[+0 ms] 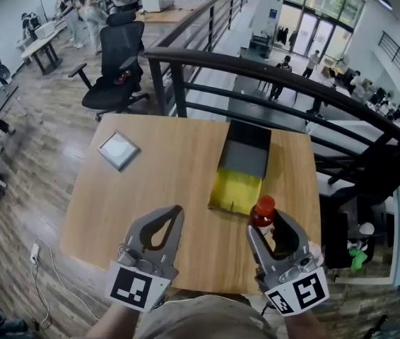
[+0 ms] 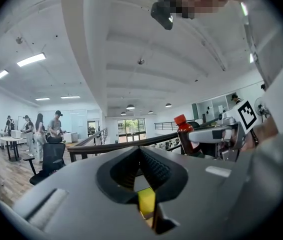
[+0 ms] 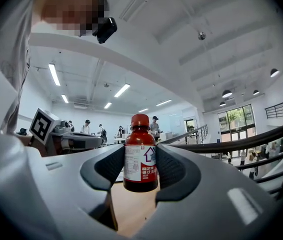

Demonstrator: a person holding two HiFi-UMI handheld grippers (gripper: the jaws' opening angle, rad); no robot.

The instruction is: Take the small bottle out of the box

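At the far left of the wooden bench [image 1: 172, 182] lies a flat grey square [image 1: 119, 150], perhaps a pad or lid; the head view is too coarse to say which. Right of it, at the near edge, the left gripper [image 1: 177, 210] hangs above the bench with its fingers together at the tips and nothing between them. Its own view shows the tips meeting [image 2: 139, 149], with a strip of yellow visible through the hollow behind them.

Farther right, about mid-bench, the box [image 1: 235, 191] lies open. Its yellow inside faces up and its dark flap [image 1: 246, 150] is folded back toward the far edge.

Just at the box's near right corner, the right gripper [image 1: 266, 226] has its fingers clamped on the small bottle [image 1: 262, 209], one finger on each side of the body. The bottle [image 3: 140, 156] is out of the box and upright. It is dark brown glass with a red cap and a white and red label.
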